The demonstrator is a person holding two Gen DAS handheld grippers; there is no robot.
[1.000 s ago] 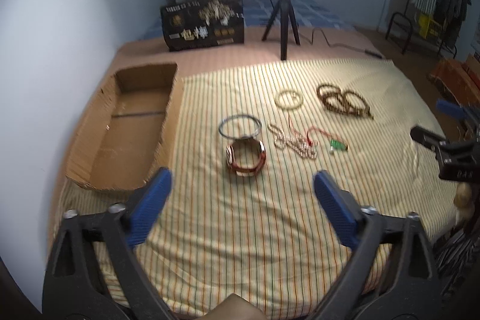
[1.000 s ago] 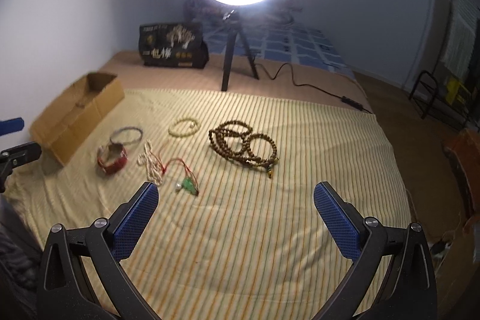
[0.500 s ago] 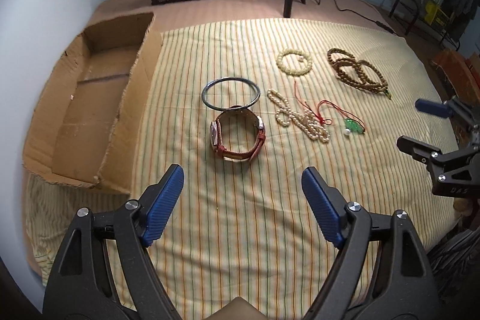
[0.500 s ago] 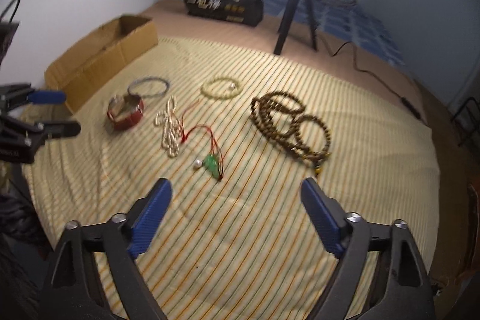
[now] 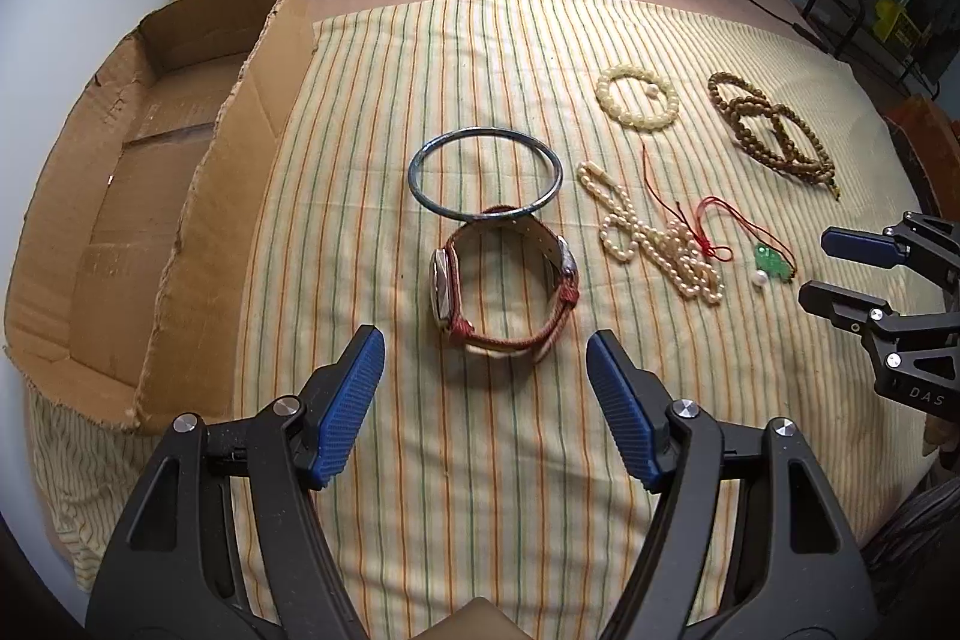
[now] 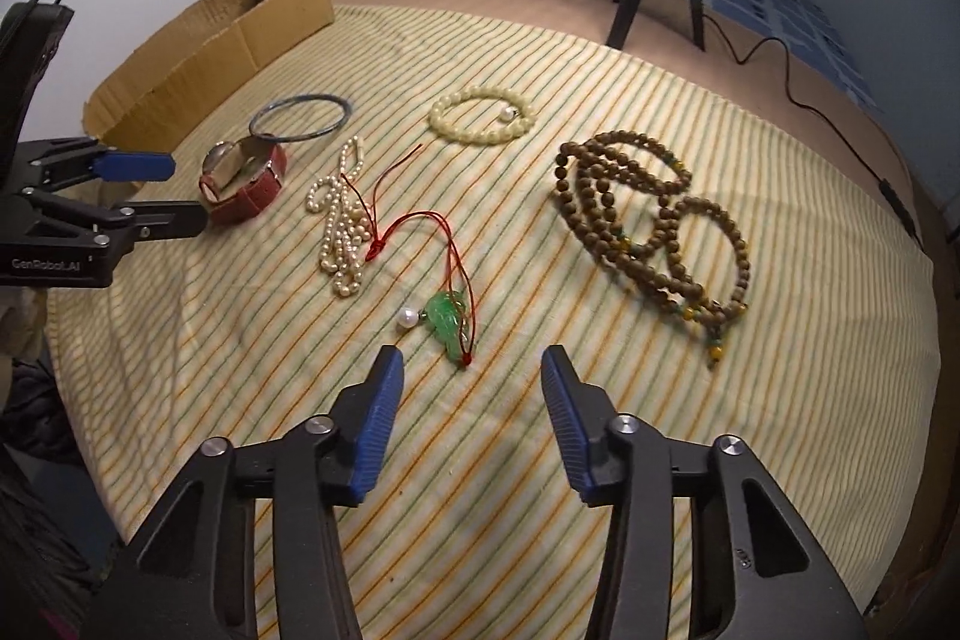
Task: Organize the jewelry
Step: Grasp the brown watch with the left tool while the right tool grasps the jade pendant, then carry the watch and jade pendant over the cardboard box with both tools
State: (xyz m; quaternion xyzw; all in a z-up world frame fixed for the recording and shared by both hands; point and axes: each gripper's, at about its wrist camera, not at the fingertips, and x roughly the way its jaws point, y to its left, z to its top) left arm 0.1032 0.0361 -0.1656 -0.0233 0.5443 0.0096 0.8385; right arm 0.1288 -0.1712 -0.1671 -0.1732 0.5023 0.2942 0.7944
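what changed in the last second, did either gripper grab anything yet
No grab yet. Both came down and forward: the left hand-held gripper now sits open just short of the red-strap watch, and the right hand-held gripper sits open just short of the green pendant. The jewelry, the striped cloth and the cardboard box lie as before.

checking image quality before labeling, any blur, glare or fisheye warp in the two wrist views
Left wrist view: sharp and evenly lit, watch and bangle crisp; strong fisheye bend curves the cardboard box and cloth stripes. Right wrist view: dimmer and cooler, soft shadows under the wooden beads, a bright glint on the loose pearl, dark vignette in the corners; no motion blur in either.
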